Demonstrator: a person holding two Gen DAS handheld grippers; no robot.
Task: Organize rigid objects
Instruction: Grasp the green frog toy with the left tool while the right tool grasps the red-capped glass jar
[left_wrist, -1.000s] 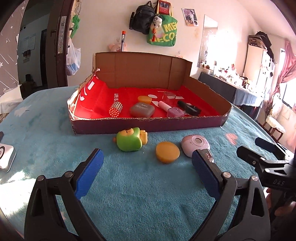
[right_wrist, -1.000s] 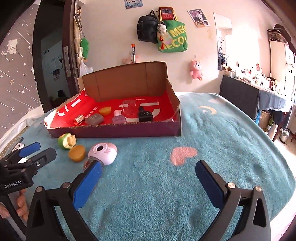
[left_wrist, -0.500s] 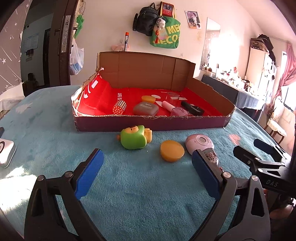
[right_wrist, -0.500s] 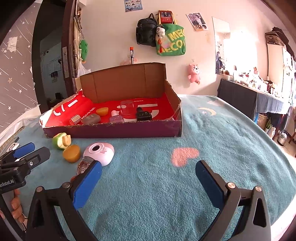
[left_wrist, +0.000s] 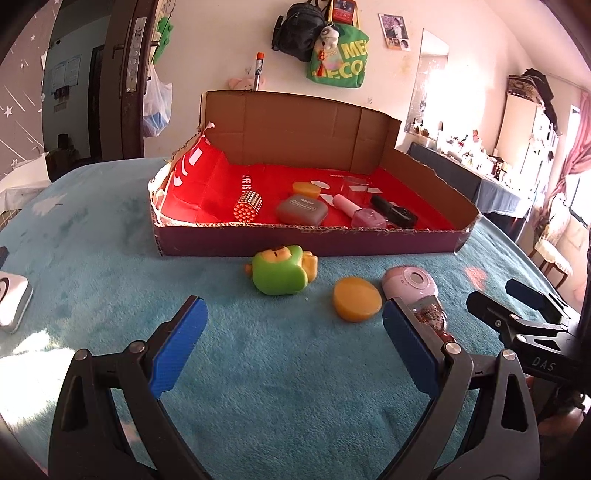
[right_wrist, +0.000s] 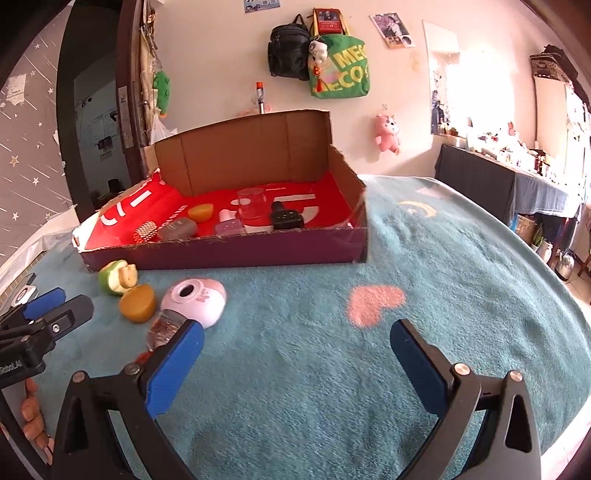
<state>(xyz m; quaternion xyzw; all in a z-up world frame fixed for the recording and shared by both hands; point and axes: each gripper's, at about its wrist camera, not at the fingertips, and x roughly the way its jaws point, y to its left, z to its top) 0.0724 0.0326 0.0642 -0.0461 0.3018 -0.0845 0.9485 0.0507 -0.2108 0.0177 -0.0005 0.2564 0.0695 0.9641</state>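
Note:
A cardboard box (left_wrist: 306, 242) (right_wrist: 229, 253) with a red lining stands on the teal blanket and holds several small items. In front of it lie a green toy (left_wrist: 281, 274) (right_wrist: 117, 277), an orange disc (left_wrist: 357, 303) (right_wrist: 137, 302), a pink round device (left_wrist: 409, 282) (right_wrist: 195, 301) and a small glitter bottle (left_wrist: 430, 317) (right_wrist: 164, 328). My left gripper (left_wrist: 293, 345) is open and empty, just short of the green toy and disc. My right gripper (right_wrist: 297, 360) is open and empty, right of the pink device; its left finger partly hides the bottle.
A silver-white device (left_wrist: 11, 301) lies at the blanket's left edge. A pink heart patch (right_wrist: 375, 300) marks the blanket right of the objects. Each gripper shows in the other's view: the right one (left_wrist: 517, 314), the left one (right_wrist: 44, 314). A dark table (right_wrist: 498, 184) stands at right.
Both grippers have moved forward toward the objects and the box, which now look larger. Both stay open. Nothing on the blanket has moved.

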